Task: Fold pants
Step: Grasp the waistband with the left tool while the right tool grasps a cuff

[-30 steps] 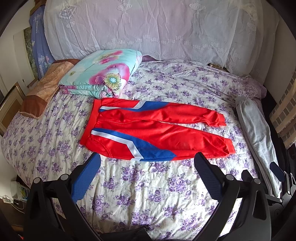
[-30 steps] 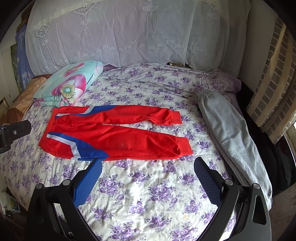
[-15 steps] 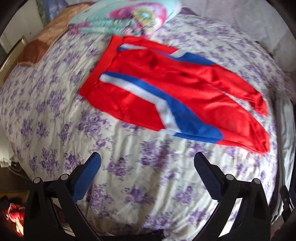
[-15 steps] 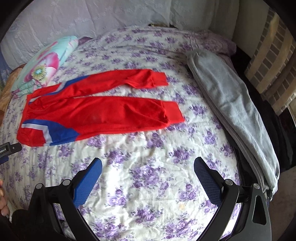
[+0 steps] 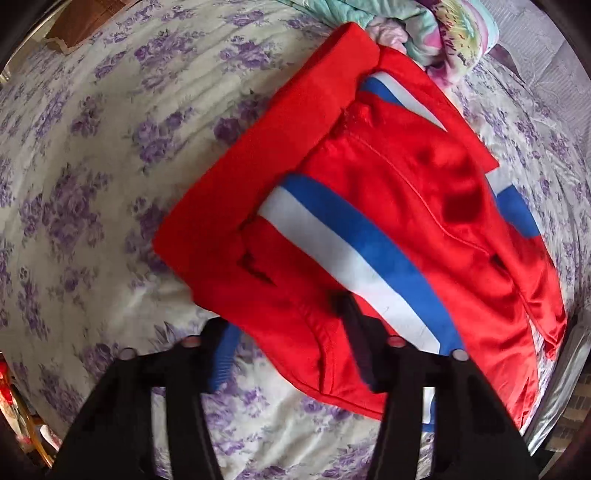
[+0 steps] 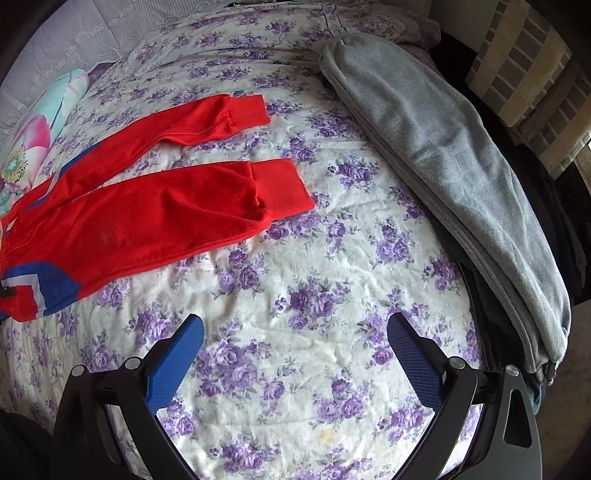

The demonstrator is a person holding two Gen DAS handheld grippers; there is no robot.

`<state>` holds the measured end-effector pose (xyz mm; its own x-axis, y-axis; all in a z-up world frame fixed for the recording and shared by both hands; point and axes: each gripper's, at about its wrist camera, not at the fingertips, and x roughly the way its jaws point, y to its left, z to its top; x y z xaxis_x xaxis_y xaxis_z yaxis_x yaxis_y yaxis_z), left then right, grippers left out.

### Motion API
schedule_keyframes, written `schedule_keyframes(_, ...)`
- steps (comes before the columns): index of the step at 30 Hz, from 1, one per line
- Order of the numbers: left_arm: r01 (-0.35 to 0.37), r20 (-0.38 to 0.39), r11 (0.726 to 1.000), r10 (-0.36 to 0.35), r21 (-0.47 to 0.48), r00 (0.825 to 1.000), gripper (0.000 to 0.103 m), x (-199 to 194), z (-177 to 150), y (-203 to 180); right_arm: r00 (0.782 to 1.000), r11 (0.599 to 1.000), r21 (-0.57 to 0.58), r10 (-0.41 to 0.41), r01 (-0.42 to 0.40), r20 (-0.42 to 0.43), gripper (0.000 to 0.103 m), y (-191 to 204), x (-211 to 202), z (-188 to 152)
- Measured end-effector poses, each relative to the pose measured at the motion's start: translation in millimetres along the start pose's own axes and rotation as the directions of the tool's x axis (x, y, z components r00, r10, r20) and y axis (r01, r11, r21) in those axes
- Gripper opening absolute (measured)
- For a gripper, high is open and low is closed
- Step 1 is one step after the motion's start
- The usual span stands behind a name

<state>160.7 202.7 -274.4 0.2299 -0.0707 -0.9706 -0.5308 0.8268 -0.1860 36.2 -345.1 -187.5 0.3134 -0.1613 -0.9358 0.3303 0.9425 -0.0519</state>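
Red pants with blue and white stripes lie flat on the floral bed. In the left wrist view their waist end fills the frame. My left gripper straddles the near waist corner, jaws narrowed around the fabric, with one finger on top of the cloth and the other beside its edge; a closed grip is not clear. In the right wrist view the two leg cuffs of the pants lie ahead to the left. My right gripper is open and empty over bare sheet.
Grey pants lie along the bed's right edge. A folded floral quilt sits just beyond the waistband. The floral sheet covers the bed. A brick-patterned wall is at the right.
My left gripper has dropped down to the waist corner and its jaws have narrowed around the fabric. My right gripper has moved lower and closer toward the leg cuffs, still open.
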Motion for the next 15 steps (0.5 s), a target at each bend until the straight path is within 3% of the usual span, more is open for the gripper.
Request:
schedule_keyframes(1, 0.044, 0.011, 0.999, -0.044, -0.028, 0.999, 0.012, -4, 3, 6, 0.999, 0.999, 0.006, 0.05, -0.05, 0.005, 0.099, -1, 3, 5)
schedule_keyframes(2, 0.087, 0.02, 0.995, -0.086, -0.052, 0.996, 0.01, -7, 5, 11, 0.994, 0.994, 0.013, 0.105, -0.105, 0.014, 0.099, -2, 6, 9)
schedule_keyframes(7, 0.089, 0.067, 0.996, -0.088, -0.021, 0.994, 0.008, -22, -11, 17, 0.954, 0.949, 0.095, 0.298, -0.3, 0.029, 0.099, -9, 33, 33)
schedule_keyframes(15, 0.073, 0.041, 0.997, -0.071, -0.034, 0.997, 0.008, -15, -8, 22, 0.921, 0.898, 0.262, 0.383, -0.353, -0.074, 0.1, -10, 112, 53)
